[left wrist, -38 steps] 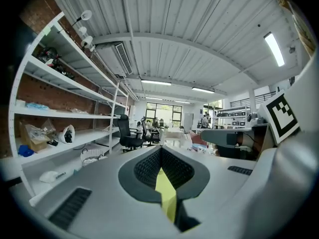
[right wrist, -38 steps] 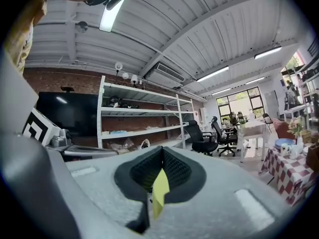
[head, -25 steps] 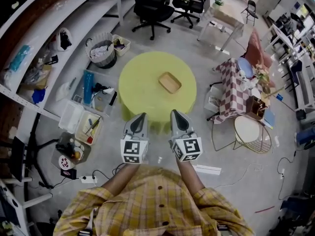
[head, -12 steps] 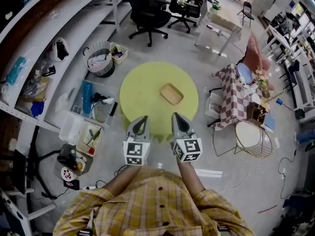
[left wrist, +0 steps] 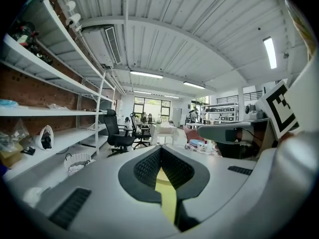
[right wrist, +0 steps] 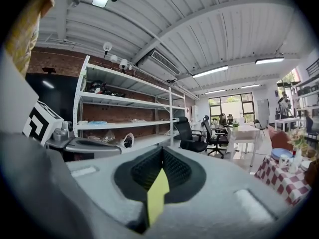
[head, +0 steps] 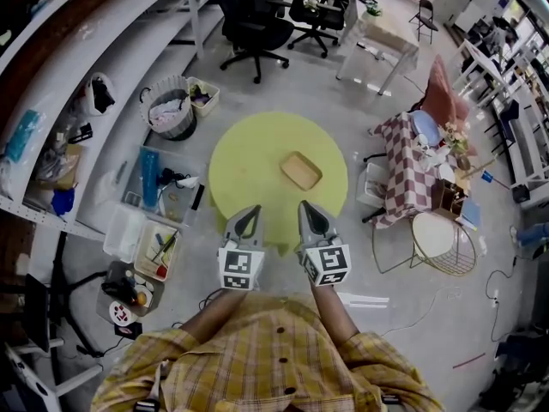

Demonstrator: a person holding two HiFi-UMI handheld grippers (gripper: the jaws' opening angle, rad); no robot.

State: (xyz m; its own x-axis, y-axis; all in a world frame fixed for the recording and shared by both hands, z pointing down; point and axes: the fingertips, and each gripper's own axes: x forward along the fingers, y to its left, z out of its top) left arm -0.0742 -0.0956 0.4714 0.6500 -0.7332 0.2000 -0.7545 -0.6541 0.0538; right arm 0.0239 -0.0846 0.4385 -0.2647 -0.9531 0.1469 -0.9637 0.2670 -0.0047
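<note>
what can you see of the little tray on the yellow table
The tray is shallow, rectangular with rounded corners, tan like wood, with a low raised rim. It looks empty. It lies flat, askew, on the round yellow table, right of its middle. Only the table touches it; the left gripper and right gripper hang short of it.

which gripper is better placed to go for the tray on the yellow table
Right, probably. The right gripper points almost straight at the tray; the left gripper sits farther off to the side. Both are shut and empty.
</note>
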